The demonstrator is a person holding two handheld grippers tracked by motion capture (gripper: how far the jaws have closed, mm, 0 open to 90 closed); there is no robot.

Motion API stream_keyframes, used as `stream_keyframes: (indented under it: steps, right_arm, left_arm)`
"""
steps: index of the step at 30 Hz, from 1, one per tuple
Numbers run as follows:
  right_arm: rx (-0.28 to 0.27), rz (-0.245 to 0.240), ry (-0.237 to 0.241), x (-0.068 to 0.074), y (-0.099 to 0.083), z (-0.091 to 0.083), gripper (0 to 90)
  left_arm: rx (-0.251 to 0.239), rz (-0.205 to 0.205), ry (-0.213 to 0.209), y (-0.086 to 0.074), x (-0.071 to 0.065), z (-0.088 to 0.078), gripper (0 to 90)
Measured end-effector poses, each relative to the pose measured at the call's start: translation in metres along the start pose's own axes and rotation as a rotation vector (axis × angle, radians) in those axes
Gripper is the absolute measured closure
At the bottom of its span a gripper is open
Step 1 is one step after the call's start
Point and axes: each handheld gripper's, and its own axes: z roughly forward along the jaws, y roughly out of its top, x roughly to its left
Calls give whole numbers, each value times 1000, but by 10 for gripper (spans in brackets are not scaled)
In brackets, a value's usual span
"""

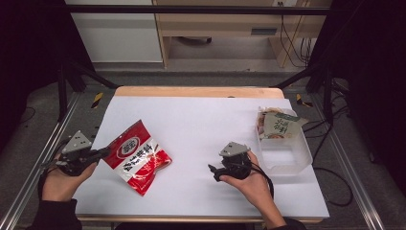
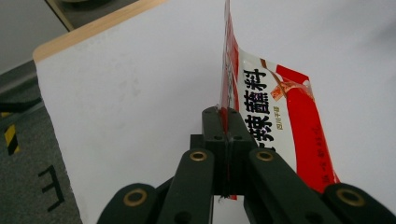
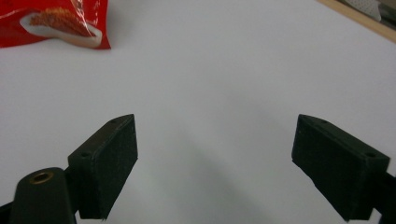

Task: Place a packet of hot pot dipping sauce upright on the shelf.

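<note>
Here, left gripper [image 1: 103, 153]: jaws brought together on the edge of the red packet [image 1: 139, 155]; in the left gripper view [image 2: 226, 122] the two black jaws meet flush, with the packet's thin edge pinched between them and rising straight up from the tips.
Left hand [image 1: 61, 182]: wraps the gripper body at the table's left edge; a grey three-cornered plate sits on top of the gripper.
Red packet: red and white, printed with dark characters; held by its left edge, its body slanting to the right across the white table [image 1: 201, 120]. In the left gripper view [image 2: 275, 121] it stands on edge, printed face turned right. Whether its far end touches the table cannot be told.
Right gripper [image 1: 215, 171]: jaws spread wide apart, holding nothing; in the right gripper view [image 3: 215, 163] the two pads stand at opposite sides with bare white table between them.
Right hand [image 1: 251, 179]: grips the gripper from below, at the near centre-right of the table, jaws pointing left toward the packet.
Packet as seen by right gripper: a red corner [image 3: 56, 23] lies at upper left, well apart from the jaws.
Clear container [image 1: 287, 153]: stands at the table's right edge, just beside the right hand.
Green-and-white packet [image 1: 280, 125]: rests in the container's far end, tilted against its rim.
</note>
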Motion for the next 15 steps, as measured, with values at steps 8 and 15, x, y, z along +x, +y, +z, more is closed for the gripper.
stream_keyframes:
  steps: [8, 15]
  right_arm:
    - [-10, -68, 26, 4, 39, -9, 179]
    - [21, -127, 55, 7, 71, -10, 190]
  left_arm:
    - [3, 85, -12, 31, -7, -7, 900]
    - [14, 133, -21, 49, -15, -5, 900]
